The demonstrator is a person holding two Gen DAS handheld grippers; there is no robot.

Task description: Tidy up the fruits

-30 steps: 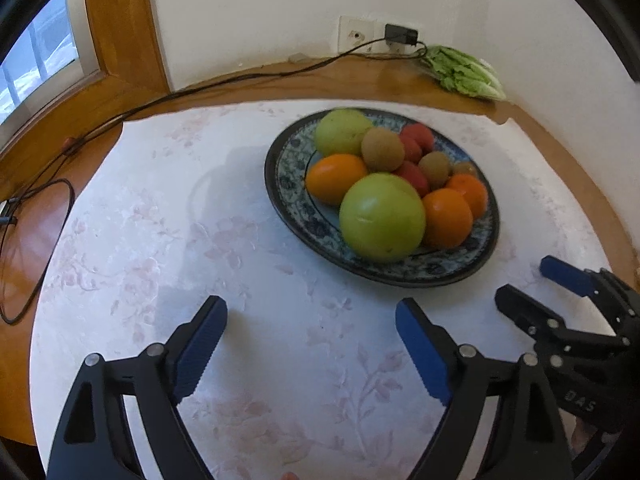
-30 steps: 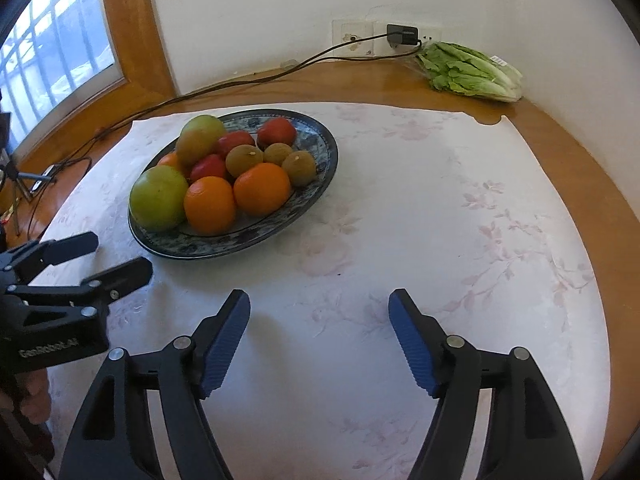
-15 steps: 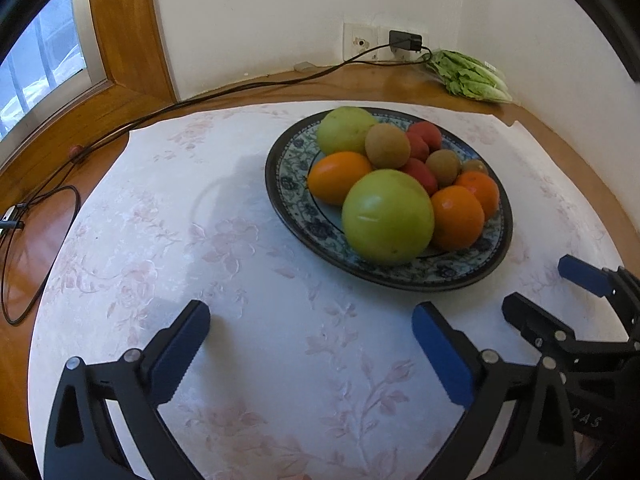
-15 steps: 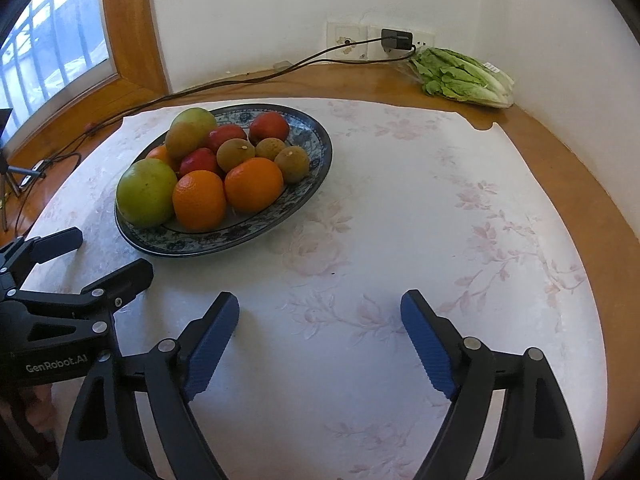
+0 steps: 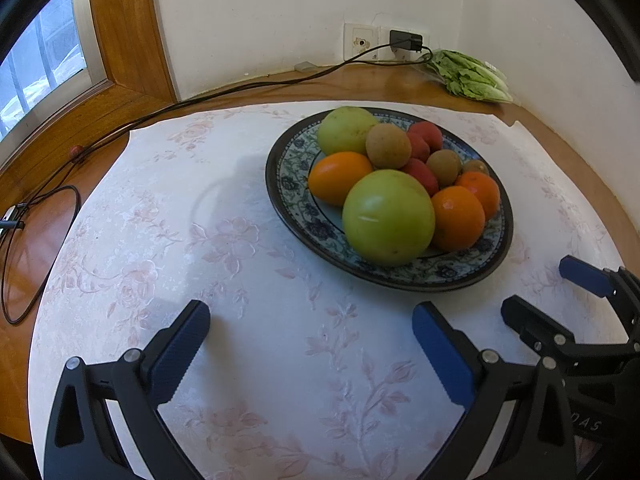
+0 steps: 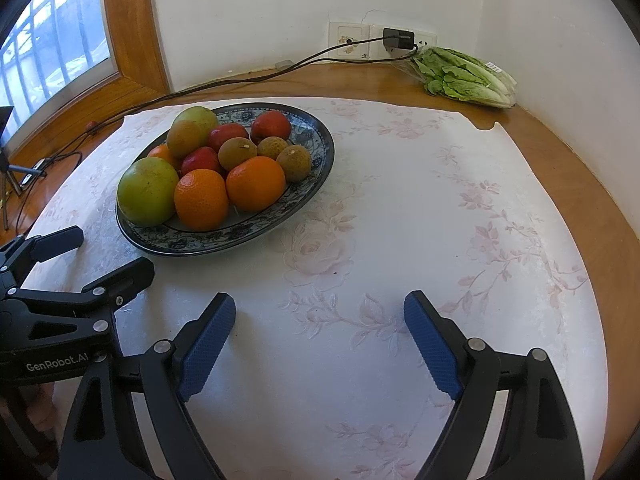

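Patterned plate [image 5: 288, 184] sitting on tabletop [image 5: 240, 360] ahead of left tool [image 5: 310, 326], holding green apples [image 5: 388, 216], oranges [image 5: 456, 218], red fruits [image 5: 424, 134], brown kiwis [image 5: 388, 146]. Left tool standing spread wide, nothing between pads. Right tool [image 6: 320, 316], right of plate, jaws opening, gripping nothing.

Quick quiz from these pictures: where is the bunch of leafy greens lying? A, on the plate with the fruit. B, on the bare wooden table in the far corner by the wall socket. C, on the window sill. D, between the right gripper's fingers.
B: the leafy greens lie on the bare wood of the table in the corner by the wall socket, apart from the plate.
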